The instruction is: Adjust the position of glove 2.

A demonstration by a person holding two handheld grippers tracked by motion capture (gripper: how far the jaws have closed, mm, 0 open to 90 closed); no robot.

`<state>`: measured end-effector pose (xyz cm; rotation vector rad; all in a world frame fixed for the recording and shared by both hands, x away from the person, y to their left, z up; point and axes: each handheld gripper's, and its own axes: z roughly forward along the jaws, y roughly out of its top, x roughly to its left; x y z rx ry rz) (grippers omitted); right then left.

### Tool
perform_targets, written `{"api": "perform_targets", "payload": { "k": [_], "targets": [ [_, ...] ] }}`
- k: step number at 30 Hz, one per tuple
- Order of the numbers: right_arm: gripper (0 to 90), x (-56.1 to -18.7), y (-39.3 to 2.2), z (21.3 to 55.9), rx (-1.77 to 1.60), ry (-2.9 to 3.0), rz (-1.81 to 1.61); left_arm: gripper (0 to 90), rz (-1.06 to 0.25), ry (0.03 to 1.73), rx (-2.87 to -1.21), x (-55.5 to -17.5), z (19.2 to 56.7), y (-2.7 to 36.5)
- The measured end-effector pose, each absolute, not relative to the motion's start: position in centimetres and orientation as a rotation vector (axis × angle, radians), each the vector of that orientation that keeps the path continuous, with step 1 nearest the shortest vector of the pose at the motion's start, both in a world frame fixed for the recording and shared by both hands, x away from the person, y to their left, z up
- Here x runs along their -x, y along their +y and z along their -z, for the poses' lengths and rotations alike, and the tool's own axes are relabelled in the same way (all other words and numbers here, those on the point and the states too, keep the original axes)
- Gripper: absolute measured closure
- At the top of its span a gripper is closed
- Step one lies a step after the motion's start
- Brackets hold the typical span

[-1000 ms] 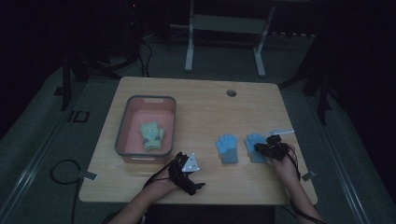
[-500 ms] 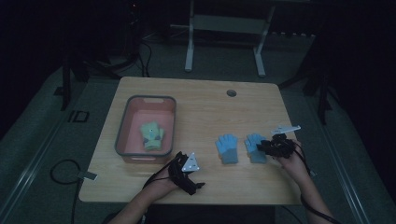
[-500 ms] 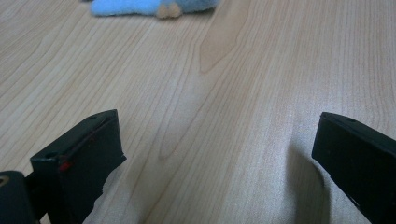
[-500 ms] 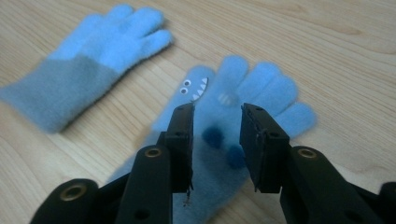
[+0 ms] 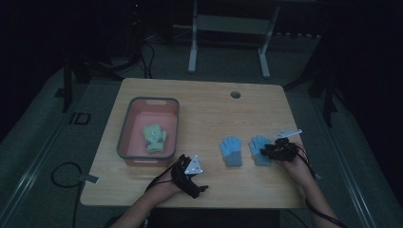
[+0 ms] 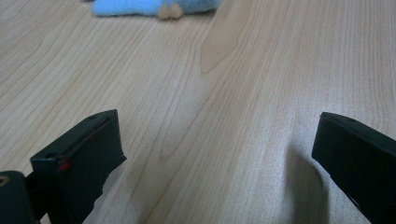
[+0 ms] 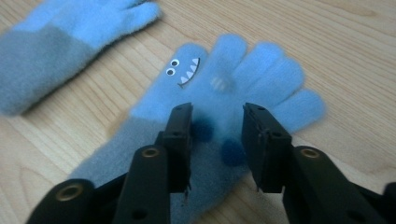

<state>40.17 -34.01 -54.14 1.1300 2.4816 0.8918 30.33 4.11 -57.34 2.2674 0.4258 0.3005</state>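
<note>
Two blue gloves lie flat on the wooden table (image 5: pixel 209 109), the left glove (image 5: pixel 231 151) and the right glove (image 5: pixel 259 148). My right gripper (image 5: pixel 267 153) hangs over the cuff end of the right glove (image 7: pixel 224 84), which has a small monster face. Its jaws have just been opening. Now they stand apart with the glove's cuff under the gap, and the pads (image 7: pixel 182 126) are not pressing it. The other blue glove (image 7: pixel 70 37) lies to the upper left. My left gripper (image 5: pixel 194 175) rests near the front edge. In its own view the left gripper (image 6: pixel 215 140) is open over bare wood.
A pink bin with a grey rim (image 5: pixel 124 137) stands at the table's left and holds a green glove (image 5: pixel 154 137). A cable hole (image 5: pixel 235 94) sits near the far edge. One edge of a blue glove (image 6: pixel 154 7) lies ahead of the left jaws.
The right hand has shifted a little beside the right blue glove, which still lies flat. The left hand and its gripper have stayed where they were.
</note>
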Motion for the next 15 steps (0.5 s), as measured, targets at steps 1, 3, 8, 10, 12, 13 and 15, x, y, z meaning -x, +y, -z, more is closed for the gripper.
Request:
{"api": "perform_targets", "payload": {
  "k": [1, 3, 8, 10, 12, 13, 15],
  "targets": [
    [65.1, -40.05, -33.96, 54.21, -1.126, 2.473, -0.888, 2.1, -0.300, 0.426, -2.269, -30.35, 57.34, 4.11],
    [69.1, -39.86, -33.84, 54.27, -1.115, 2.464, -0.879, 2.1, -0.299, 0.427, -2.271, -30.36, 57.34, 4.09],
    [78.7, -39.72, -33.74, 54.24, -1.155, 2.454, -0.881, 2.1, -0.299, 0.426, -2.276, -30.38, 57.34, 4.08],
    [80.9, -39.76, -33.78, 54.23, -1.175, 2.449, -0.890, 2.1, -0.299, 0.426, -2.275, -30.38, 57.34, 4.07],
    [82.4, -39.72, -33.64, 54.18, -1.196, 2.435, -0.879, 2.1, -0.299, 0.426, -2.276, -30.38, 57.34, 4.06],
    [82.9, -39.69, -33.54, 54.16, -1.200, 2.427, -0.873, 2.1, -0.299, 0.426, -2.276, -30.39, 57.34, 4.07],
    [83.9, -39.59, -33.32, 54.00, -1.212, 2.412, -0.858, 2.1, -0.303, 0.424, -2.276, -30.37, 57.34, 4.07]
  ]
}}
